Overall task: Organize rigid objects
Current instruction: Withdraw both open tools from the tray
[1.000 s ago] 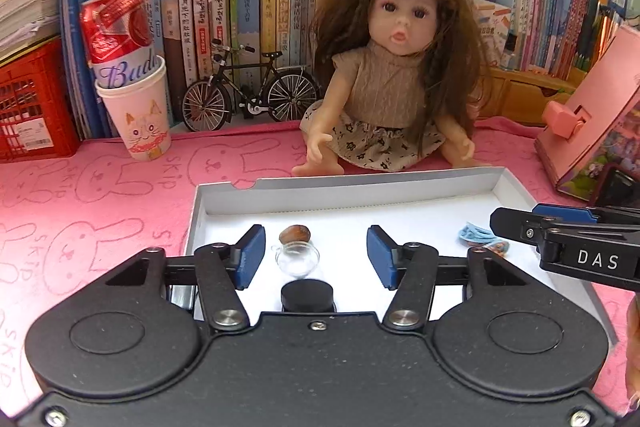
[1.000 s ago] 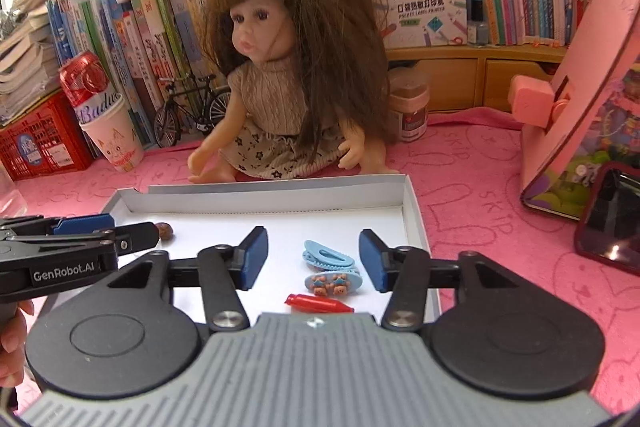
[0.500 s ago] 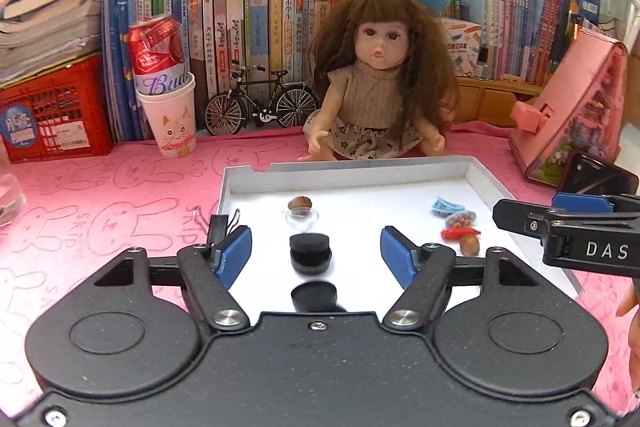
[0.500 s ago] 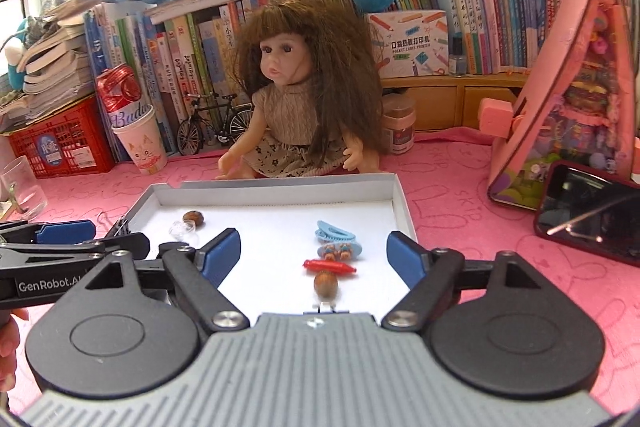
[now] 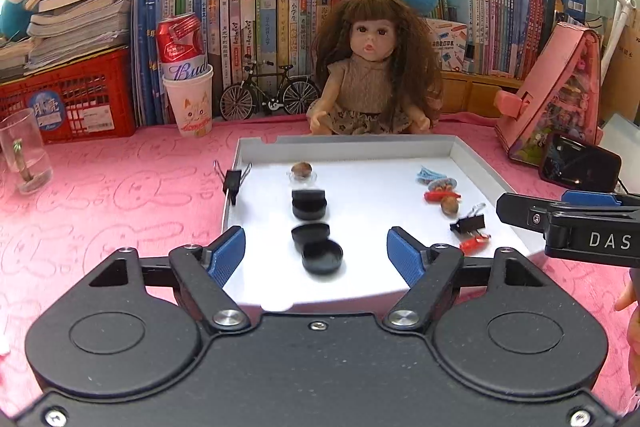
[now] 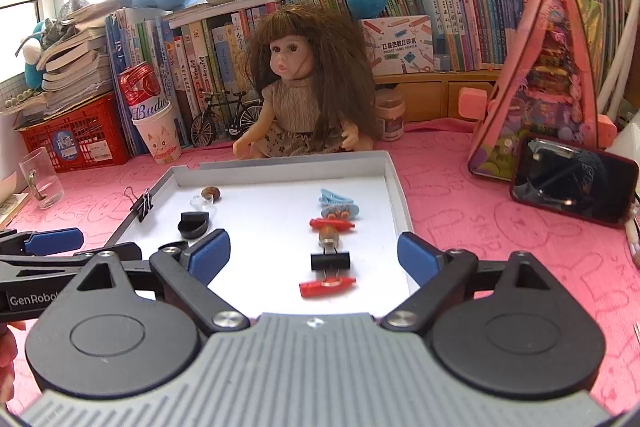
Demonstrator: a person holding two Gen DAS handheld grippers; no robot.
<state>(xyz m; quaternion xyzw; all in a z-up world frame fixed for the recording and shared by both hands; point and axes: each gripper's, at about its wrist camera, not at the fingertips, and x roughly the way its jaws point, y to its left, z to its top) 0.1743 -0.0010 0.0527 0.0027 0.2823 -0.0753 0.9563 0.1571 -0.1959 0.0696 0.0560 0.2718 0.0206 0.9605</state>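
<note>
Above the white tray (image 5: pixel 464 151), both grippers' jaws have just been opening, empty; a careless pass could scatter the lined-up black caps (image 5: pixel 316 239) or binder clip (image 6: pixel 330 261)

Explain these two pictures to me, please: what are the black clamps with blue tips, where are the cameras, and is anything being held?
There is no robot here. A person holds a hand tool in each hand, each with two blue-padded fingers and a wide-angle camera looking along them. One picture is from the left gripper, the other from the right gripper; each tool also shows at the edge of the other's picture.

Both look down at a shallow white tray on a pink cloth. In the tray lie two rows of small things: black round caps in front of the left tool, and a black binder clip and red piece in front of the right. A doll sits behind the tray.

Both tools' jaws have just been opening and hold nothing.
</note>
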